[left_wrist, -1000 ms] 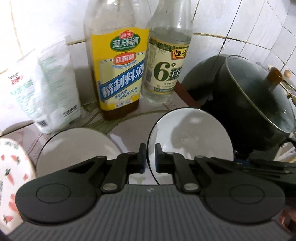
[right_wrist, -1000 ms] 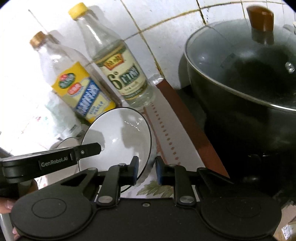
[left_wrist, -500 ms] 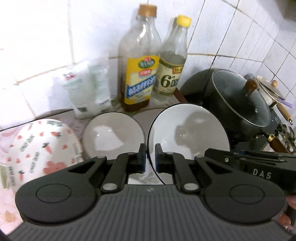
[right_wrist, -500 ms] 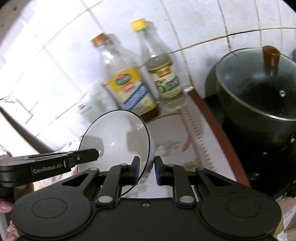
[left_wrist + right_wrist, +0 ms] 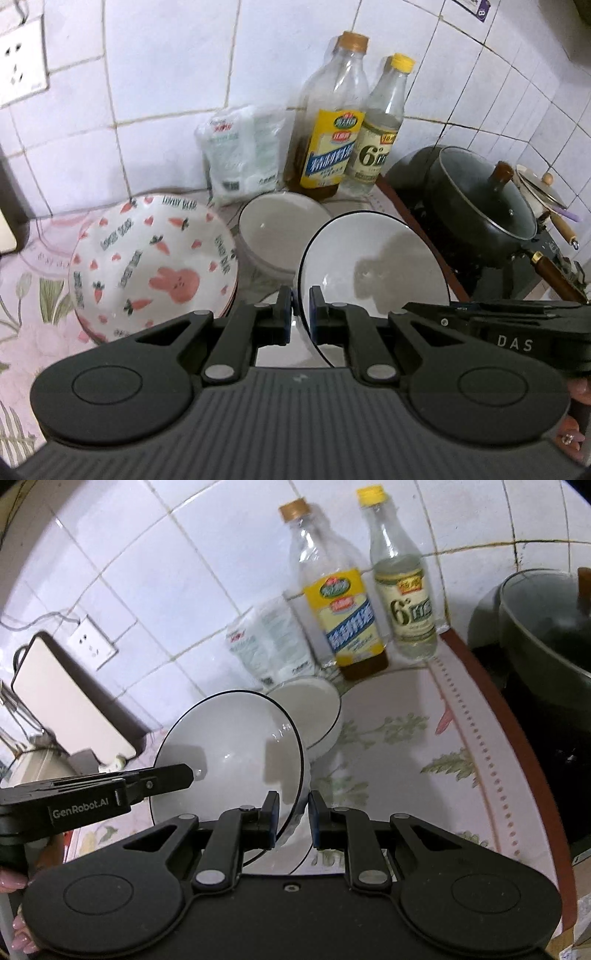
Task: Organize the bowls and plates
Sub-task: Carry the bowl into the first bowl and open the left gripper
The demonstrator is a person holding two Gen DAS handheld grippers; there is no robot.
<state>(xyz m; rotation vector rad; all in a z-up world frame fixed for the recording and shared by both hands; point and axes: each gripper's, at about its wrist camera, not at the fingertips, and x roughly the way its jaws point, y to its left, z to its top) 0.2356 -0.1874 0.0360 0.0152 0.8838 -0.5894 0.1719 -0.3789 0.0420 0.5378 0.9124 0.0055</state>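
Observation:
Both grippers hold one white bowl with a black rim (image 5: pixel 373 273), lifted above the counter. My left gripper (image 5: pixel 300 314) is shut on its left rim. My right gripper (image 5: pixel 291 818) is shut on its right rim; the bowl also shows in the right wrist view (image 5: pixel 229 753). A second white bowl (image 5: pixel 277 229) stands on the counter behind it, also in the right wrist view (image 5: pixel 314 709). A stack of rabbit-and-carrot patterned bowls (image 5: pixel 151 258) stands to its left.
Two bottles (image 5: pixel 332 136) (image 5: pixel 380 136) and a white bag (image 5: pixel 243 155) stand against the tiled wall. A black pot with a glass lid (image 5: pixel 480 206) sits on the stove at right. A floral cloth (image 5: pixel 406 746) covers the counter. A wall socket (image 5: pixel 18 62) is at left.
Both grippers have pulled back and risen from the wall with the bowl held between them. The patterned bowl stack and more of the counter have come into view.

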